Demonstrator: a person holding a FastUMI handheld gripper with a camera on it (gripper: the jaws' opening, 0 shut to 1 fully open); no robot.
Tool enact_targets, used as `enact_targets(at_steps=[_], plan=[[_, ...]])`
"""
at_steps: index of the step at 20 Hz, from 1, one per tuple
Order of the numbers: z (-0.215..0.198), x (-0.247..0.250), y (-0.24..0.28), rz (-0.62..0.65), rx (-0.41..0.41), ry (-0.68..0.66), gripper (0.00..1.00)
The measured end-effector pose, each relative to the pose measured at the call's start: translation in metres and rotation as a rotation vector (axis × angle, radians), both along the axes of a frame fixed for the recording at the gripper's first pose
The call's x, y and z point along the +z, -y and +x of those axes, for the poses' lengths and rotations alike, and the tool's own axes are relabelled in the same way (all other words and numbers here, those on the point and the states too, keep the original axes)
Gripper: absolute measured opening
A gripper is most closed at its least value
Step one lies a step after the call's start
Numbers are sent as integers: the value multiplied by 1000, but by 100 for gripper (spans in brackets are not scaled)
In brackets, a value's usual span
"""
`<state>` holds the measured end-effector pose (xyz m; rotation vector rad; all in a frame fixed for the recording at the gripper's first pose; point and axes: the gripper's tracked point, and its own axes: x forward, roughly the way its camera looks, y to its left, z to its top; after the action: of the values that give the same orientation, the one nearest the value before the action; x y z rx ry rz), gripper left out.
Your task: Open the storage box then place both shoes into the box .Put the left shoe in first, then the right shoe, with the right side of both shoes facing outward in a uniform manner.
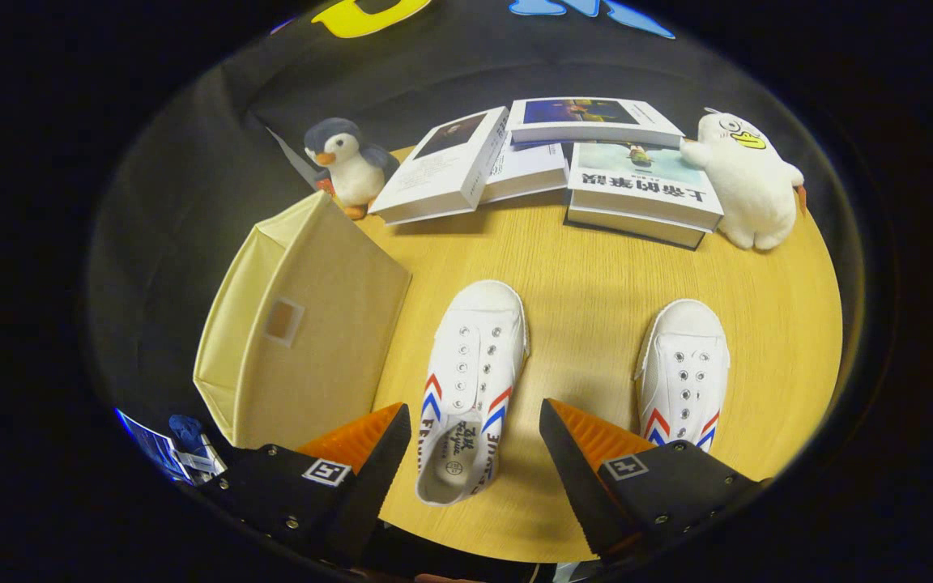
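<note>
Gripper [473, 437] hovers above the near edge of the round wooden table [588, 267], fingers spread wide apart and holding nothing. Between the fingers and just ahead of them lies the left shoe [475, 380], white canvas with red and blue chevrons, toe pointing away, opening toward the camera. The right shoe [683, 372] sits beside it, beyond the right finger, same orientation. The beige fabric storage box [304, 332] stands at the table's left edge, near the left shoe; its lid appears closed. Judgement: no step is complete. The box is unopened and both shoes are outside it. Behind them: a stack of books [547, 162], a penguin plush [349, 166], a white duck plush [746, 182].
</note>
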<state>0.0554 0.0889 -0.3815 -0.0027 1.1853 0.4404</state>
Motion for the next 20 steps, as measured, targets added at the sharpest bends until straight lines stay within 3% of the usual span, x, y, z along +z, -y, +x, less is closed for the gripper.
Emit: enact_targets(at_steps=[7, 8, 9, 11, 12, 13, 15, 16, 20], plan=[[-2, -51, 15, -160, 101, -22, 95], [-2, -58, 17, -183, 105, -30, 85], [0, -64, 19, -205, 105, -36, 84], [-2, -68, 6, -137, 81, -75, 82], [-2, -69, 6, -127, 68, -95, 61], [-4, -78, -6, -59, 72, -114, 55], [-8, -70, -1, -56, 34, -145, 17], [-10, -67, 2, -44, -10, -159, 4], [-14, -53, -10, 21, -74, -250, 3]])
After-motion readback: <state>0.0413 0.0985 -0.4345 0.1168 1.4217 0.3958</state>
